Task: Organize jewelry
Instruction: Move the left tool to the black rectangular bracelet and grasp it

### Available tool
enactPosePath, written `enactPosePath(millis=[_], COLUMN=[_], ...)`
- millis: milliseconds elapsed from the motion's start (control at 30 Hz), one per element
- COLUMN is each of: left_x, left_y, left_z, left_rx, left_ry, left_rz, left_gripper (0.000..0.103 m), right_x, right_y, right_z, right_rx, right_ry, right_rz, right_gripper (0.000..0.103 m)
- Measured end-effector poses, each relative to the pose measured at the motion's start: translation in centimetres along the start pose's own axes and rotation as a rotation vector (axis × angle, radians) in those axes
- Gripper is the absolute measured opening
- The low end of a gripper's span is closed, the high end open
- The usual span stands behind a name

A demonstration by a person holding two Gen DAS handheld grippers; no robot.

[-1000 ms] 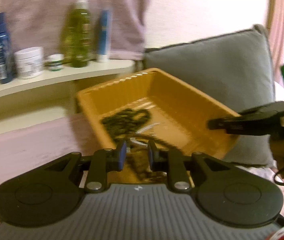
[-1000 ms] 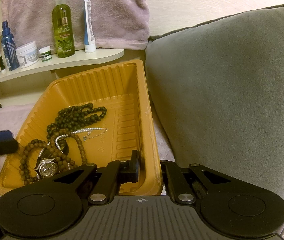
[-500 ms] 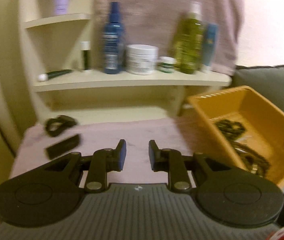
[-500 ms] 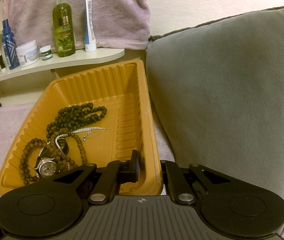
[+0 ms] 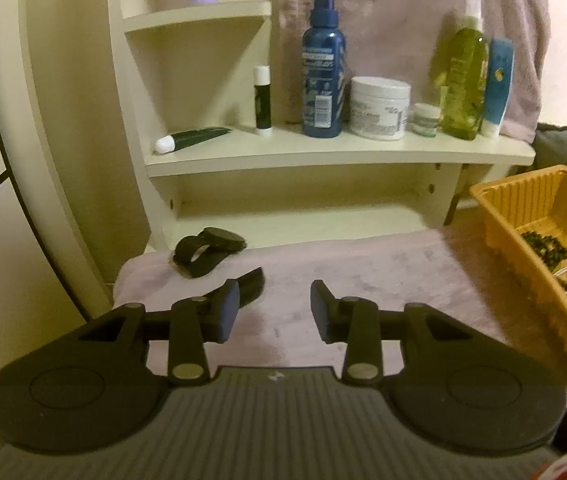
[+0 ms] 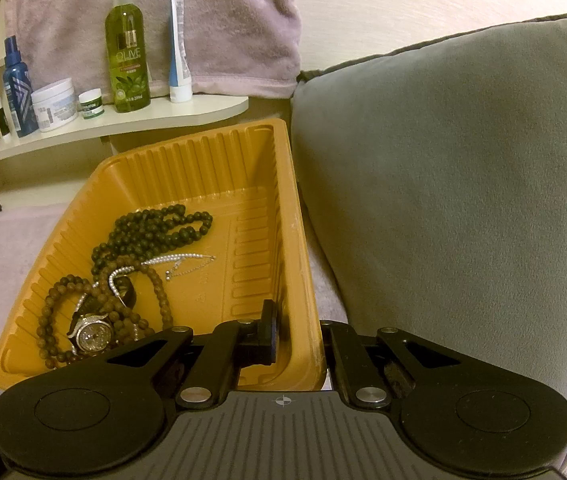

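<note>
Left wrist view: the left gripper [image 5: 273, 308] hangs over a mauve cloth [image 5: 383, 276] with its 2 fingers spread wide and nothing between them; a black strap [image 5: 251, 286] lies on the cloth just beyond the left finger, partly hidden by it, and a black watch [image 5: 207, 250] lies farther back near the foot of the cream shelf [image 5: 339, 158]. On the shelf stand a blue bottle [image 5: 323, 64], a white jar [image 5: 379, 108], a small jar [image 5: 425, 120], a green bottle [image 5: 461, 76] and a blue-and-white tube [image 5: 497, 84]; a dark tube [image 5: 191, 138] lies flat at the left end. The orange tray [image 5: 519, 240] sits at the right edge of this view, well apart from the left gripper. Right wrist view: the right gripper [image 6: 297, 332] is closed on the tray's near right wall, 1 finger inside and 1 outside, against a grey cushion [image 6: 463, 200]. Inside the tray [image 6: 219, 160] lie a dark bead necklace [image 6: 155, 228], a brown bead necklace [image 6: 67, 320], a thin silver chain [image 6: 183, 262] and a silver watch [image 6: 93, 334], heaped in the near left part
</note>
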State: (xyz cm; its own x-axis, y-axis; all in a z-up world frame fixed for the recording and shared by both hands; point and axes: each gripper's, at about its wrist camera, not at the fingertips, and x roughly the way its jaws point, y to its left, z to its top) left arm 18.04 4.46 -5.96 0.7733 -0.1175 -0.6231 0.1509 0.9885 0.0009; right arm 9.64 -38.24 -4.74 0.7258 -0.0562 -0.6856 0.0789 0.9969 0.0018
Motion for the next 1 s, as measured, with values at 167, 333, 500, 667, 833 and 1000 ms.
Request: enactPosePath(millis=[167,333,500,667,833,1000], left_x=[1.0,2.3,4.0,5.9,6.6,6.3], left_y=[1.0,2.0,2.7,3.1,3.2,3.2], left_z=[-0.1,-0.5,-1.0,-1.4,-1.2,-1.1], left_rx=[0.011,0.029,0.073,0.106,0.113,0.103], left_ry=[0.016,0.028,0.046,0.065,0.073,0.09], left_rz=[0.019,0.039,0.057,0.039,0.012,-0.002], left_gripper=[0.041,0.058,0.06,0.06,0.057,0.033], right_x=[0.1,0.1,0.3,0.4,0.3,0.3], right_y=[-0.1,-0.1,-0.2,-0.1,0.0,0.1], right_z=[-0.1,-0.1,-0.2,-0.1,-0.1,-0.1], right_rx=[0.0,0.001,-0.004,-0.008,-0.013,-0.014], right_ry=[0.001,0.003,0.007,0.014,0.015,0.016], right_rz=[0.0,0.001,0.001,-0.001,-0.006,-0.009], right_gripper=[0.007,0.007,0.007,0.007,0.007,0.008])
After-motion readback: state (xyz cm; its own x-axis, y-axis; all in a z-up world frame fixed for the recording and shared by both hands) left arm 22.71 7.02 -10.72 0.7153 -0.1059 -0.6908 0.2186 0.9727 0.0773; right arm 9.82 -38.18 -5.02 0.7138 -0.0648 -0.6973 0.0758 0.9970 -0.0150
